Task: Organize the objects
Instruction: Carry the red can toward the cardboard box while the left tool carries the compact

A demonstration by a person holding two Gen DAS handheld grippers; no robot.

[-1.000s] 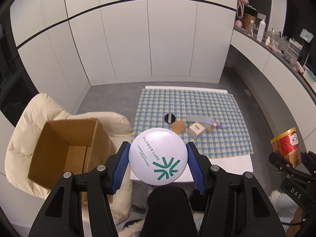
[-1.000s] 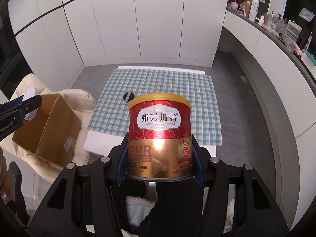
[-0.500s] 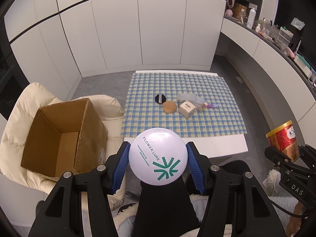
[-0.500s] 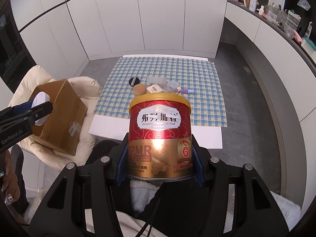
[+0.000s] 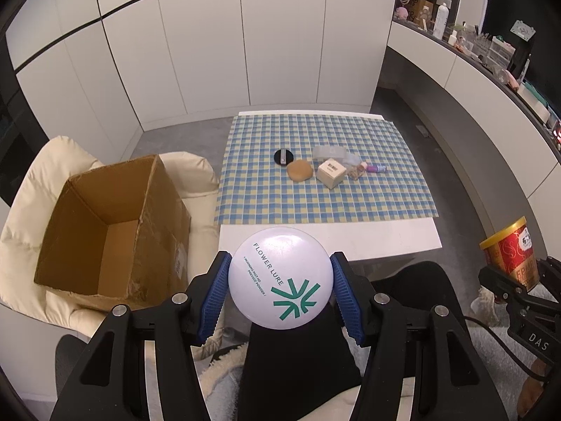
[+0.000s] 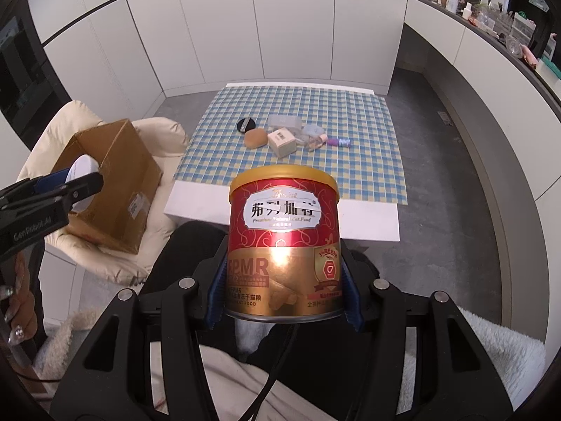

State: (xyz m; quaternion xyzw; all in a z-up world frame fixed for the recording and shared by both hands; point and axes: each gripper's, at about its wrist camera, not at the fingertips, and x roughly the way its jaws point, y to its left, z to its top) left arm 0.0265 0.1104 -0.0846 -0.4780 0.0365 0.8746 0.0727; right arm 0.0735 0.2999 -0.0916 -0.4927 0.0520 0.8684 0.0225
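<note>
Box floor (image 5: 115, 245): near part hidden by front wall.
Shelf clutter (image 5: 491, 49), upper right: too small to identify.

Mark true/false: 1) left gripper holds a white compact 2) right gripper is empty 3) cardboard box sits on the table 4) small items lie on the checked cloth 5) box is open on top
1. True: the left gripper is clamped on the white compact.
2. False: the right gripper is shut on a red and gold can.
3. False: the cardboard box rests on a cream chair beside the table.
4. True: a tan puff, a small carton and others lie on the checked cloth.
5. True: its top is open.
</note>
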